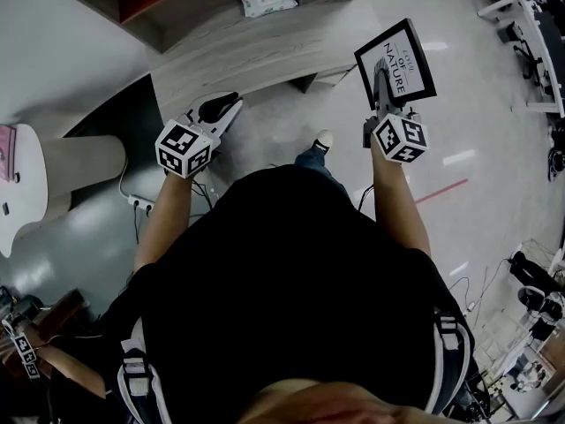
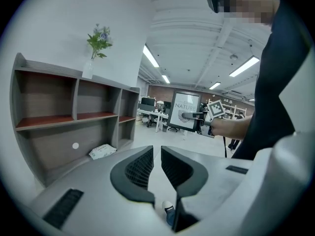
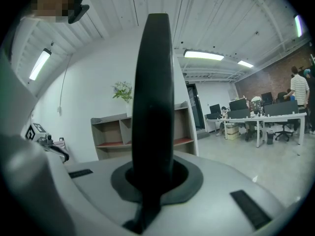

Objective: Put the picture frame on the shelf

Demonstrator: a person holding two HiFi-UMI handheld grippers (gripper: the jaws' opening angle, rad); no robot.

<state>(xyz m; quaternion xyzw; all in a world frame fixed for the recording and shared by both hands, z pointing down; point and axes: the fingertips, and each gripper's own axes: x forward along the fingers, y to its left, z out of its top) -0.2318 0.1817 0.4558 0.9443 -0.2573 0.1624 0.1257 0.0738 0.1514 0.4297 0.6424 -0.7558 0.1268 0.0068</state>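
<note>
A black picture frame with a white print reading "NATURE" is held up to the right of the shelf, and my right gripper is shut on its lower edge. From the left gripper view the frame faces the camera, with the right gripper across it. In the right gripper view the frame stands edge-on as a dark vertical bar between the jaws. The grey shelf with red-lined compartments stands ahead against the wall. My left gripper is shut and holds nothing.
A vase of flowers stands on the shelf top. A white packet and a small white disc lie in the bottom compartments. A white round table is at the left. Office desks with people stand further off.
</note>
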